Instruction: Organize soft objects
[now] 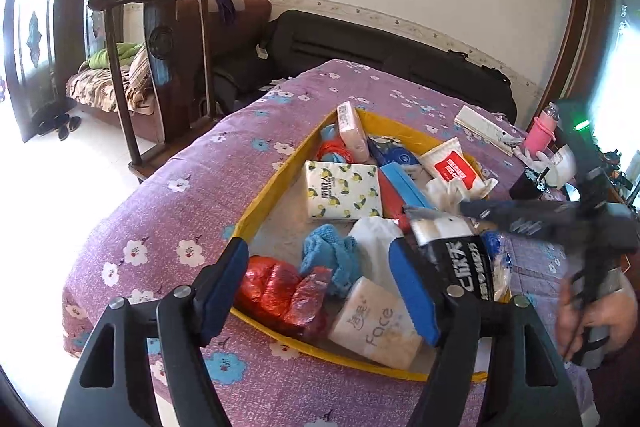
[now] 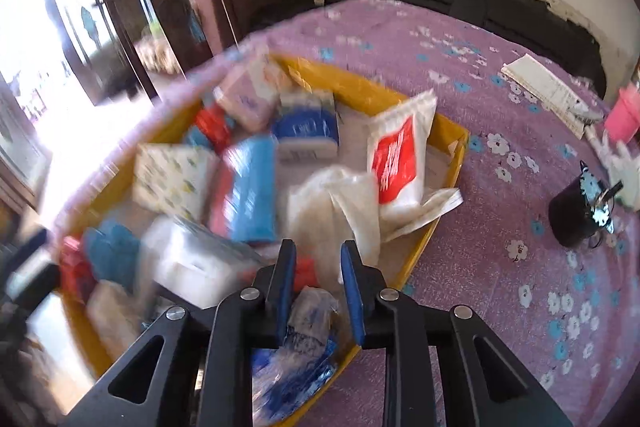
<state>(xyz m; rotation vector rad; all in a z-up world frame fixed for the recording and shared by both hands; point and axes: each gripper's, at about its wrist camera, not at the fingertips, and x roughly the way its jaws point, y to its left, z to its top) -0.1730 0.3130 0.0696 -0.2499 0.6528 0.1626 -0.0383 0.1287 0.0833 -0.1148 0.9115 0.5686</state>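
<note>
Two grippers are hovering over a quilted purple floral bedspread (image 1: pixel 168 227): left gripper (image 1: pixel 320 291) spread wide, right gripper (image 2: pixel 316 287) parted above a yellow-rimmed tray (image 1: pixel 260 199) holding crinkly packets.

Daylight blew out the doors (image 1: pixel 36 39) at left. Right wrist view was motion-blurred, worst over the bin (image 2: pixel 448 147). Fisheye bent the edges.

Glossy red plastic bag (image 1: pixel 276 291), matt cloth bedspread (image 1: pixel 160 227)

The white tissue pack (image 1: pixel 376 323) near the yellow tray's front edge reads "face".
</note>
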